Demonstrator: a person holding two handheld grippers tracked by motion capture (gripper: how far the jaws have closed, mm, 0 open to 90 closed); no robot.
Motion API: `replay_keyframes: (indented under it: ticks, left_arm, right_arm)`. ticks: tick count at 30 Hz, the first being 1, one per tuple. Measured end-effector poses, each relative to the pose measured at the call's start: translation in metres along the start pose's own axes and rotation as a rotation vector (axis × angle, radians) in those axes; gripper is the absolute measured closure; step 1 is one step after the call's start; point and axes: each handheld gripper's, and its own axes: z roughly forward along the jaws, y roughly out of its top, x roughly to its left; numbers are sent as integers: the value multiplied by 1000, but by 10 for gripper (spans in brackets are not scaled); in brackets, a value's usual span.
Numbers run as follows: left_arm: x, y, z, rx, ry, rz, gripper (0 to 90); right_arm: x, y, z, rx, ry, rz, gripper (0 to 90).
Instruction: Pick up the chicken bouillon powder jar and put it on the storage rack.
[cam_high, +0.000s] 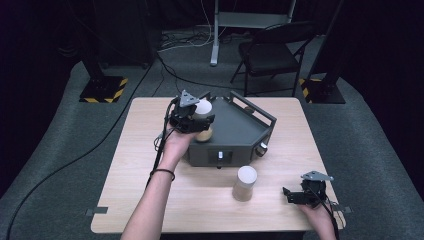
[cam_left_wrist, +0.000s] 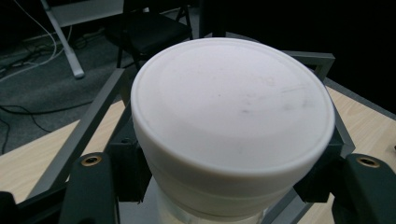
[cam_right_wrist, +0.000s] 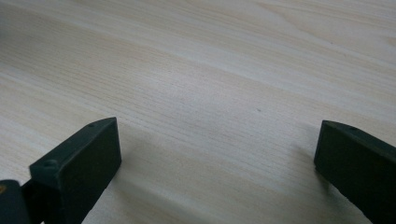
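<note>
Two jaws of the left hand-held gripper (cam_high: 196, 121) pinch the white-lidded jar (cam_left_wrist: 232, 126) below its lid: rigid, smooth, probably slippery.

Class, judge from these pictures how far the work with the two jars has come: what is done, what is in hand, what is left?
Done: nothing visibly finished. In hand: the left gripper is shut on a white-lidded jar over the grey tray. Left: the second jar stands on the table, untouched; the right gripper is open, apart from it.

Right claw (cam_right_wrist: 217, 154) gaping over wooden table (cam_right_wrist: 210, 70)
</note>
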Motion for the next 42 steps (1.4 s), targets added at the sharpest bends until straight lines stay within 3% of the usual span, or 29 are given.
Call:
replay_keyframes:
  ticks: [10,20,29,31,36,42]
  left_arm:
    - [-2,4,15,49,12,2,336]
    - [4,5,15,46,8,-38,297]
    - [4,5,-1,64,22,-42,118]
    - [1,4,-7,61,35,-28,90]
    - [4,-10,-25,22,22,-21,48]
    - [6,-32,-40,18,14,-19,24]
  right_arm:
    - [0,0,0,0,2,-2,0]
    - [0,0,0,0,2,-2,0]
    - [0,0,0,0,2,-1,0]
    - [0,0,0,0,2,-2,0]
    - [0,0,0,0,2,-2,0]
    - [0,0,0,0,2,-2,0]
